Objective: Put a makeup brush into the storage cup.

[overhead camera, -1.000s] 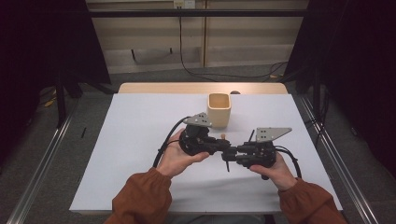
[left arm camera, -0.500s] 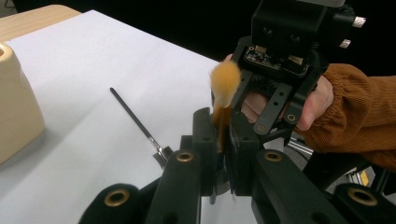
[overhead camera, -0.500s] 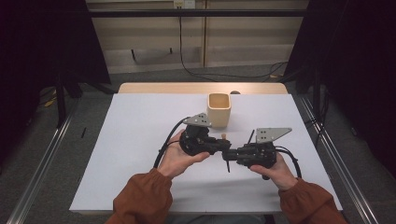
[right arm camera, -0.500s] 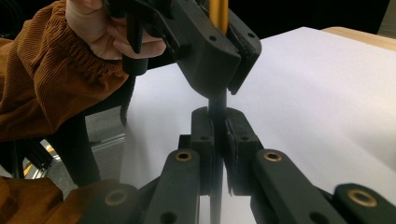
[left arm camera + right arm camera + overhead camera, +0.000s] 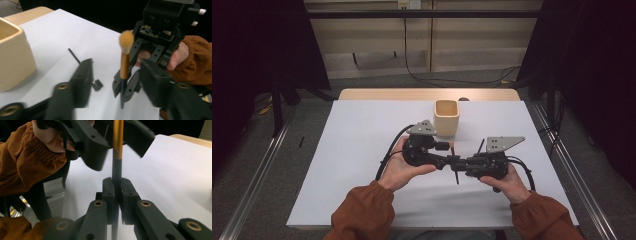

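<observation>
A makeup brush (image 5: pixel 124 65) with a tan tuft, gold ferrule and black handle stands upright above the white table. My right gripper (image 5: pixel 116 192) is shut on its black handle (image 5: pixel 117 171); in the left gripper view that gripper (image 5: pixel 122 87) faces me. My left gripper (image 5: pixel 120 75) is open, one jaw on each side of the brush, and its jaws look blurred. In the right gripper view the left gripper (image 5: pixel 117 142) straddles the gold ferrule. In the high view, left gripper (image 5: pixel 447 160) and right gripper (image 5: pixel 458 163) meet nose to nose at the brush (image 5: pixel 455 167), mid-table.
A square beige cup (image 5: pixel 446 118) stands open just behind the grippers, at the left in the left gripper view (image 5: pixel 12 55). A thin black stick (image 5: pixel 75 56) with a small dark head lies on the white table sheet (image 5: pixel 362 150). Dark floor surrounds the table.
Very little: both hands stay mid-table with the brush held by the right gripper. The left gripper has edged slightly towards the brush.
</observation>
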### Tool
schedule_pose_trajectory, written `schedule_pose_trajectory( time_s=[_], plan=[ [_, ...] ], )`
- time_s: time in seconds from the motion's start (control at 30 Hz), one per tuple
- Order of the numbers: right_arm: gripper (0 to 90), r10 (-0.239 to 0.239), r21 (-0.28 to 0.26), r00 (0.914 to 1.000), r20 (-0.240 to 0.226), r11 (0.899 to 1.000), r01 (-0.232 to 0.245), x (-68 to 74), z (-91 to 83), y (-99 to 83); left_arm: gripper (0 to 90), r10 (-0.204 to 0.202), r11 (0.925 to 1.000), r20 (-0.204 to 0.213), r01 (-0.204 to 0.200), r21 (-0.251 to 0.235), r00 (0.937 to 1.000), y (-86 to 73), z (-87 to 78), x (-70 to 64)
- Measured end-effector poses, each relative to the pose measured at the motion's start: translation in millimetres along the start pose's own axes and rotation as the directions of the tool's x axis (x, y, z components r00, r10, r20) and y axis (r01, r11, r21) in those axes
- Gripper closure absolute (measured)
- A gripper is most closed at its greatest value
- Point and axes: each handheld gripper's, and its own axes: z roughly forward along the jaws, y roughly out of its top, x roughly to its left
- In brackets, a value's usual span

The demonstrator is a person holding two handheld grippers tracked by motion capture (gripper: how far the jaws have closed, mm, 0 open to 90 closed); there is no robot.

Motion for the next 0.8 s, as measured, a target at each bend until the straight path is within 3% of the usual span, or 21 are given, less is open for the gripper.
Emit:
schedule_pose_trajectory(
  time_s=[0.1, 0.17, 0.37, 0.57, 0.8],
  plan=[
    [84.2, 0.0, 0.0, 1.0, 0.0, 1.0, 0.0, -0.2, 0.0, -0.1, 21.9, 0.002, 0.9999, -0.026, -0.002, 0.011, 0.9997, -0.5, 0.3, 0.8],
    [84.2, 0.002, -0.004, 1.0, 0.0, 1.0, -0.002, -0.5, -0.4, 0.0, 17.4, 0.002, 0.9999, -0.02, -0.002, 0.01, 0.9998, -0.9, -0.1, 1.3],
    [84.2, 0.0, -0.008, 1.0, 0.007, 1.0, 0.0, -1.0, -1.5, 0.2, 10.8, 0.0, 1.0, -0.009, 0.0, 0.003, 1.0, -2.7, -2.5, 2.1],
    [84.2, -0.001, -0.007, 0.9999, 0.011, 1.0, 0.001, -1.6, -2.2, -0.1, 4.9, -0.012, 0.9996, -0.038, 0.011, -0.027, 0.9992, -8.3, -10.1, 7.2],
    [84.2, 0.0, -0.008, 0.9997, 0.024, 1.0, 0.0, -3.4, -5.1, 0.2, 4.1, -0.007, 0.9994, -0.055, 0.006, -0.034, 0.9984, -26.1, -26.3, 12.0]
  ],
)
